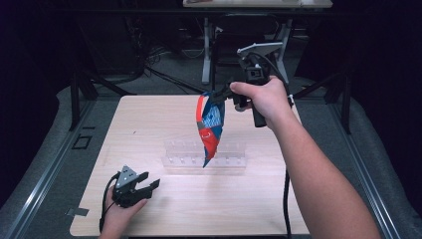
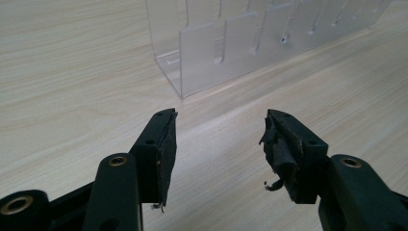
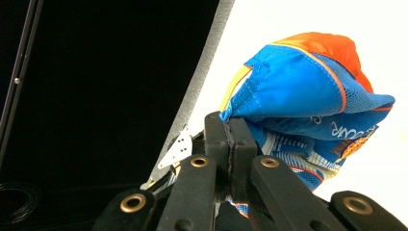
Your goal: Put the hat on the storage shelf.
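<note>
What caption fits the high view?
Right gripper dangles a crumpled blue-and-orange snack bag above a clear acrylic slotted rack; left gripper rests open.

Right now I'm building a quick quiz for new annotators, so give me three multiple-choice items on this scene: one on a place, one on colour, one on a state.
1. Where is the snack bag?
A. flat on the table
B. hanging in the air over the clear rack
C. on the floor

2. Its main colours?
A. blue and orange-red
B. green and white
C. black and yellow

3. How do the left gripper jaws stand?
A. shut on the bag
B. shut on nothing
C. open, nothing between them

Answers:
1 B: it dangles from the right gripper above the clear rack.
2 A: the right gripper view shows blue and orange.
3 C: bare table shows between them.
</note>
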A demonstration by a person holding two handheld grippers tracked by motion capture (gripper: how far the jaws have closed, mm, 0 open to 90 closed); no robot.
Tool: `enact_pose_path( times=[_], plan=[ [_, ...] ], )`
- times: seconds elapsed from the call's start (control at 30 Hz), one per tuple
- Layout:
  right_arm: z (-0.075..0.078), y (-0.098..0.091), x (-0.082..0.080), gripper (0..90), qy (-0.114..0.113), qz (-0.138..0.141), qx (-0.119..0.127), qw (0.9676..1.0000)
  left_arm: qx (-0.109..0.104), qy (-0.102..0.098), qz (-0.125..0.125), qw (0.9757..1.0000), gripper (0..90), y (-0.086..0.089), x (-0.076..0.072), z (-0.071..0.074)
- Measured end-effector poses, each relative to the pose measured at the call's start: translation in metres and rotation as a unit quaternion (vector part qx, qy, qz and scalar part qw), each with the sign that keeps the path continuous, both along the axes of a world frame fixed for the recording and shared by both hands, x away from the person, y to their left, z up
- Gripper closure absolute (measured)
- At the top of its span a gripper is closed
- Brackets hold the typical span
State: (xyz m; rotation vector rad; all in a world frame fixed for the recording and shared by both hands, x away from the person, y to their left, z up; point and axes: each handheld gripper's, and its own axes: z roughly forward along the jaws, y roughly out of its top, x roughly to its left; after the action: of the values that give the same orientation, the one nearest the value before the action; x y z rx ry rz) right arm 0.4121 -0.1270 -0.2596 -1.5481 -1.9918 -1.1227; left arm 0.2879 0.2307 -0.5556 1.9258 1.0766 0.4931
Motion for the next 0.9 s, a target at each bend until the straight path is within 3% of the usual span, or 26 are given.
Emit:
enact_pose_path(
  times=[0.37, 0.73, 0.9],
  plan=[
    [-0.004, 0.007, 0.010, 90.0, -0.001, 0.002, 0.006, 1.0000, 0.001, -0.007, -0.003, 1.0000, 46.2, -0.004, 0.000, 0.002],
    [0.001, 0.014, 0.008, 90.0, -0.005, 0.006, 0.003, 1.0000, 0.002, 0.000, -0.001, 1.0000, 46.2, -0.004, 0.001, 0.001],
    [-0.004, 0.011, 0.011, 89.9, 0.000, 0.003, 0.001, 1.0000, 0.002, 0.000, -0.003, 1.0000, 46.6, -0.004, 0.000, 0.001]
  ],
)
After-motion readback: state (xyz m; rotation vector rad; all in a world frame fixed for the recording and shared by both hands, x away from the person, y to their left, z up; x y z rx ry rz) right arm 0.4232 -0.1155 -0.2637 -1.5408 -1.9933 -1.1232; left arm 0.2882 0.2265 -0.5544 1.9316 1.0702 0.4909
